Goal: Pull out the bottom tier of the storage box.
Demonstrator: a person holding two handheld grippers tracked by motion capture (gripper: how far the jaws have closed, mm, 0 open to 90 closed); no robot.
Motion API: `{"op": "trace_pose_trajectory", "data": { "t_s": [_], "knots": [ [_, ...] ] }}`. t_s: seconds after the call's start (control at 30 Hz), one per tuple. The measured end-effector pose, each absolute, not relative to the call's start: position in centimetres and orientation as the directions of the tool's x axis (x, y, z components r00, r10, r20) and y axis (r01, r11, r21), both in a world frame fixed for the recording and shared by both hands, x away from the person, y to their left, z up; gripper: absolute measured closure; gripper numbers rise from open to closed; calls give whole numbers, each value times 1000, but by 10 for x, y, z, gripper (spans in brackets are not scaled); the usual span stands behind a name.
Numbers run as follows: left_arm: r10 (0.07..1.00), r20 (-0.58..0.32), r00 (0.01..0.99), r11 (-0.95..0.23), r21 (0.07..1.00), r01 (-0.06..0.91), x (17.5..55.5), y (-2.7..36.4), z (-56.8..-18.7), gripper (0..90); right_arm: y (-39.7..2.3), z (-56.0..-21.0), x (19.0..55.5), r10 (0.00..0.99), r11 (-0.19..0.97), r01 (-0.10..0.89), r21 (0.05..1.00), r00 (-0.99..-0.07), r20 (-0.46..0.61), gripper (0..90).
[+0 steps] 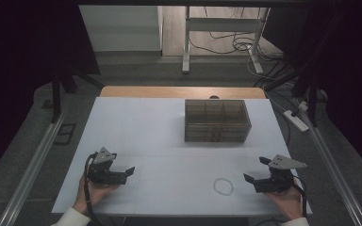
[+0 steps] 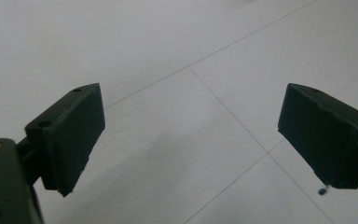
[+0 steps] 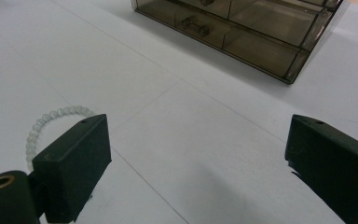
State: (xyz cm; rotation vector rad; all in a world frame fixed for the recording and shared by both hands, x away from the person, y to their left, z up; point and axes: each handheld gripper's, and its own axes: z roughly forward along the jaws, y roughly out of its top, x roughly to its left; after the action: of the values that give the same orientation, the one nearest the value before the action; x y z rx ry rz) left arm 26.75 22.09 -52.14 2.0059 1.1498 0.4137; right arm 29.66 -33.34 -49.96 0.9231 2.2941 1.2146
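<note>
High view: bead bracelet flat, round, no long axis; right tool near, spread, empty.

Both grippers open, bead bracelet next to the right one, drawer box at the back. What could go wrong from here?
1. The bead bracelet lies flat on the table; the right gripper may scrape the surface or push the loop aside instead of catching it.
2. Gripped at one spot, the loop would likely sag and could snag on the smoky clear drawer box.
3. The box's drawers look shut, so the idle left gripper may have to pull one open first.
</note>
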Motion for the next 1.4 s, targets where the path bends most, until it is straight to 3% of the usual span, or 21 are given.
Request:
{"op": "trace_pose_trajectory", "data": {
  "t_s": [1.4],
  "knots": [
    [827,-101,553,-292,762,577,276,219,-521,98,-321,-504,295,716,396,377,838,-698,-24,77]
  ]
}}
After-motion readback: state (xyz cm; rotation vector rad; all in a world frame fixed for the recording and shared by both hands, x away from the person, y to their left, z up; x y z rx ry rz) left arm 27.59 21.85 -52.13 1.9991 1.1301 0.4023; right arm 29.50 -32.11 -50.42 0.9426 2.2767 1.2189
